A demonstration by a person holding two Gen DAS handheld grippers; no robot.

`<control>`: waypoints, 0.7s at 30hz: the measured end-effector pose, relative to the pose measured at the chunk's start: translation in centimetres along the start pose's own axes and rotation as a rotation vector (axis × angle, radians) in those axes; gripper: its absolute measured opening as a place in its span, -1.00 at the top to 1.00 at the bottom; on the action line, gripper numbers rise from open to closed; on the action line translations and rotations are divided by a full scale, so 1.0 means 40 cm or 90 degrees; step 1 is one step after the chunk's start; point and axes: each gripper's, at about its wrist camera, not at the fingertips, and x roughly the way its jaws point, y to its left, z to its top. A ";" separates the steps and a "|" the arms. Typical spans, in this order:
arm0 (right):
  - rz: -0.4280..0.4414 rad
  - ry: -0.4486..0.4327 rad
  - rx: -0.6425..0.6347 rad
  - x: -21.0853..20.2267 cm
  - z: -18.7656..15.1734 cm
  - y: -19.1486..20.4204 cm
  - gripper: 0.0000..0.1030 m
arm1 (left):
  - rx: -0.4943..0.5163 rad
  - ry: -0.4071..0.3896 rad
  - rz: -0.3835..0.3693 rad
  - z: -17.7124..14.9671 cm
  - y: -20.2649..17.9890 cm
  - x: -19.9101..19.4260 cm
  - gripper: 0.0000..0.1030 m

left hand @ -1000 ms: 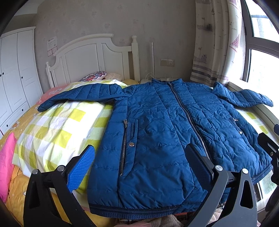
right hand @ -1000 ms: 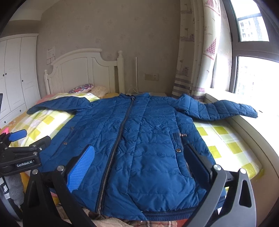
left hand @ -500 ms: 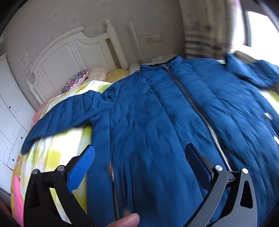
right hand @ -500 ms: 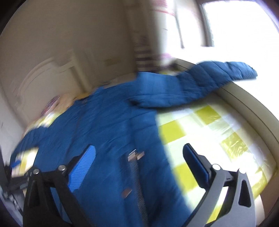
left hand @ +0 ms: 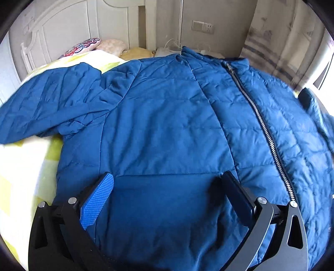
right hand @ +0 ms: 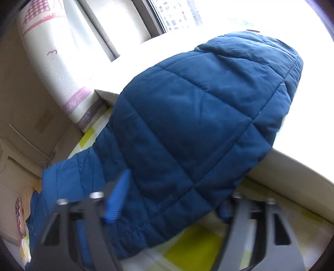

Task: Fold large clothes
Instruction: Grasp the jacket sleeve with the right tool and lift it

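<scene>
A blue quilted jacket [left hand: 167, 125] lies face up on the bed, zipped, its zipper [left hand: 258, 116] running down the right side of the left wrist view. My left gripper [left hand: 167, 187] is open, low over the jacket's chest, near the left sleeve [left hand: 52, 104]. In the right wrist view the jacket's other sleeve [right hand: 198, 125] stretches toward the window sill. My right gripper [right hand: 173, 200] is open with its fingers either side of that sleeve; I cannot tell if they touch it.
A yellow and white checked bedsheet [left hand: 23, 166] covers the bed. A white headboard [left hand: 87, 23] and pillows [left hand: 83, 44] stand at the far end. A curtain [right hand: 58, 68], a window [right hand: 177, 14] and a pale ledge [right hand: 292, 173] border the right side.
Both grippers have moved forward from the jacket's hem. The left is now over the chest. The right swung right and now straddles the right sleeve.
</scene>
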 end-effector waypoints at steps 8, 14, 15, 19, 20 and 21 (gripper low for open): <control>0.112 -0.207 -0.304 -0.232 -0.115 0.352 0.81 | -0.008 -0.004 -0.016 -0.002 0.006 -0.006 -0.91; 0.286 -0.055 -0.752 -0.267 -0.569 0.701 0.48 | -0.034 -0.016 -0.046 0.000 0.023 -0.015 -0.91; 0.289 0.023 -0.812 -0.237 -0.655 0.721 0.40 | -0.038 -0.018 -0.051 0.000 0.026 -0.016 -0.91; 0.280 0.117 -0.849 -0.197 -0.769 0.689 -0.28 | -0.045 -0.023 -0.060 -0.001 0.031 -0.019 -0.91; 0.292 0.148 -0.823 -0.200 -0.744 0.668 -0.37 | -0.048 -0.024 -0.063 -0.003 0.034 -0.021 -0.91; 0.314 0.178 -0.781 -0.210 -0.710 0.640 -0.43 | -0.051 -0.026 -0.066 -0.003 0.037 -0.022 -0.91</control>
